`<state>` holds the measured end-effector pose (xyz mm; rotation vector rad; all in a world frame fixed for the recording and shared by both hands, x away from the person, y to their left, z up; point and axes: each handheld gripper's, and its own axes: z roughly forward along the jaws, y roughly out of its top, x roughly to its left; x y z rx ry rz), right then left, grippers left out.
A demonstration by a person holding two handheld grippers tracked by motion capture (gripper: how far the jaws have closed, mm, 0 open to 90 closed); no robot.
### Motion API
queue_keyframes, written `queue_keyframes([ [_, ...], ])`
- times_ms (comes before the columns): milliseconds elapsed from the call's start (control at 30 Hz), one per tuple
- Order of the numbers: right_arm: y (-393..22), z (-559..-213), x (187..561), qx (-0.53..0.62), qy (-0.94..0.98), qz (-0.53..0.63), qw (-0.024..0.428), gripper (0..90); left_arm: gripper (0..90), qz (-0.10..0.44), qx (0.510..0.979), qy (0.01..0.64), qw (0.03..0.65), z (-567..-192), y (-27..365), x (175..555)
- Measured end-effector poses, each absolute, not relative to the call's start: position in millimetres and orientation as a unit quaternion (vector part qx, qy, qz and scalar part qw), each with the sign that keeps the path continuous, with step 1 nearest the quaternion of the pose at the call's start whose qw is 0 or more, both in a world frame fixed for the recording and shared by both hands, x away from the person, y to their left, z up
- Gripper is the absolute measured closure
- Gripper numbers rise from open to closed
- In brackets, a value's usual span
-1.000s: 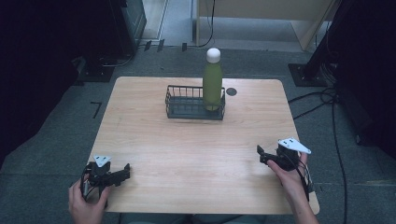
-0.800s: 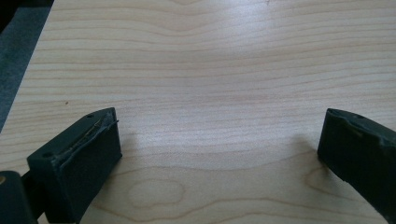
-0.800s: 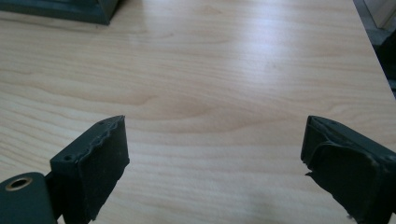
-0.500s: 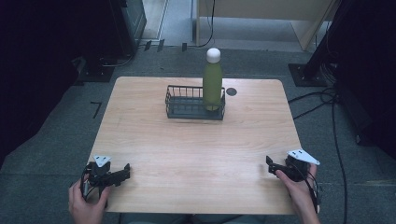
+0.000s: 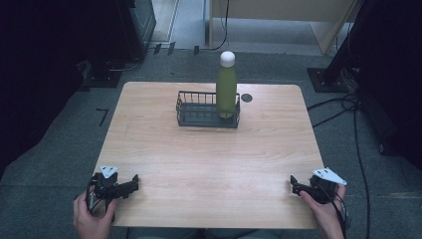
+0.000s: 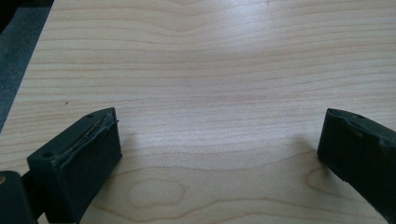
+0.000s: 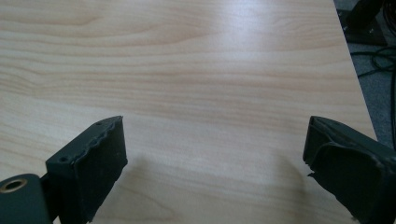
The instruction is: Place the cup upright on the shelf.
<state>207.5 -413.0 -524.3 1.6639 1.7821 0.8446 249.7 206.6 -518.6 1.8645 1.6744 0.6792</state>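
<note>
Pale wood tabletop on grey carpet, dark room, cables at right. Green bottle with white cap: upright, long axis vertical, cap up, standing in the right end of a black wire basket at the far edge. Left claw and right claw: near corners, well apart from the bottle. Gripper views add bare wood grain between wide-open, empty jaws; the right's have just been opening.

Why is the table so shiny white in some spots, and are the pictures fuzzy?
Right gripper view: white glare on the table near the top. Left gripper view: softer sheen mid-table, faint shadows by the jaws. High view: bottle and basket slightly soft; surroundings dark.
</note>
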Motion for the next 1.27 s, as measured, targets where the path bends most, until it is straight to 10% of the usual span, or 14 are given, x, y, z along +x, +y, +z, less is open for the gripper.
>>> queue_keyframes([
  [1267,-421.1,-526.7,195.8,0.610,0.689,0.302,0.249,4.0,0.0,0.252,0.691,0.621,0.269,-518.6,206.6,249.7],
])
